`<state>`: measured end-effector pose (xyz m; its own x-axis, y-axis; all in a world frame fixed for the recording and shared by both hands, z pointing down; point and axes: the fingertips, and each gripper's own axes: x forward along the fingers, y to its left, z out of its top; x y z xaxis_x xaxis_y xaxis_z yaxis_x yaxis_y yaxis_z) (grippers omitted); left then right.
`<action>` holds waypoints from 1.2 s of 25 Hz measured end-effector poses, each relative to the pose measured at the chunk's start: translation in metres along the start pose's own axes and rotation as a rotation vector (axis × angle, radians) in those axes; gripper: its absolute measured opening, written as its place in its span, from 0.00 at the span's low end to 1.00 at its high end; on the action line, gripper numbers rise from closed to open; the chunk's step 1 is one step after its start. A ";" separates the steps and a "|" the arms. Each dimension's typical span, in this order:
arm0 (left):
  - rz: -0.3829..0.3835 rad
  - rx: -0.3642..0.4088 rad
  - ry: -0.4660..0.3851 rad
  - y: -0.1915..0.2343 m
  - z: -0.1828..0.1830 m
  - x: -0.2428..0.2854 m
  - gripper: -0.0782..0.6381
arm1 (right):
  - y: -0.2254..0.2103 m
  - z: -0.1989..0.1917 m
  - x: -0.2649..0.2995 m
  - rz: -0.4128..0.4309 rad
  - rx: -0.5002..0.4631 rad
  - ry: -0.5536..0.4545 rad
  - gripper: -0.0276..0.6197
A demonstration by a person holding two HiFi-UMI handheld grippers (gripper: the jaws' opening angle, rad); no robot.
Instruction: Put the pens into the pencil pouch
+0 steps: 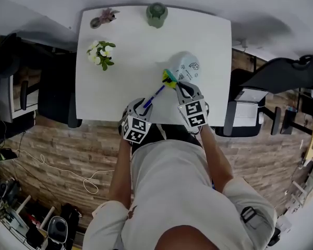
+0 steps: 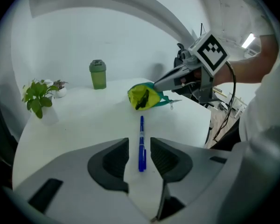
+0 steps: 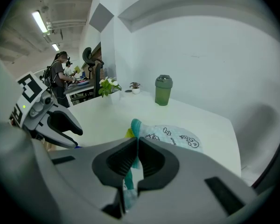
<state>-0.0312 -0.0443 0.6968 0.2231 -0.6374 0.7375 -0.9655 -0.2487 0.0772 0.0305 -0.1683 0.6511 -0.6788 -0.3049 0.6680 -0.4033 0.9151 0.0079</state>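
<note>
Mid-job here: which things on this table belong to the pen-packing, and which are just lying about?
Job: blue pen, between the open fingers of the left gripper; pencil pouch, clamped by the right gripper.
Lying about: green lidded cup; white-flowered plant; small potted plant.

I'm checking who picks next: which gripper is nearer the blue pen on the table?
Left. The left gripper has its open jaws on either side of the blue pen, not pressing it. The right gripper is shut on the pencil pouch edge, past the pen's far end.
</note>
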 end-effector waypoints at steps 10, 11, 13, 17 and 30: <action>0.051 -0.050 0.078 -0.004 -0.044 0.017 0.19 | 0.004 -0.005 0.000 0.037 -0.034 0.005 0.06; 0.047 -0.049 0.079 -0.004 -0.044 0.017 0.19 | 0.004 -0.005 0.000 0.037 -0.035 0.005 0.06; 0.035 -0.042 0.087 -0.004 -0.042 0.015 0.18 | 0.003 -0.005 -0.001 0.036 -0.036 0.006 0.06; 0.021 -0.021 0.057 -0.007 -0.027 -0.003 0.18 | 0.002 -0.003 -0.003 0.036 -0.035 0.001 0.06; -0.084 0.087 -0.003 -0.012 0.037 0.016 0.18 | 0.000 0.001 -0.006 0.014 -0.007 -0.001 0.06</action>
<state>-0.0107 -0.0785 0.6824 0.3034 -0.6134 0.7292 -0.9280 -0.3640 0.0800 0.0338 -0.1666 0.6462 -0.6847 -0.2925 0.6675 -0.3897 0.9209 0.0037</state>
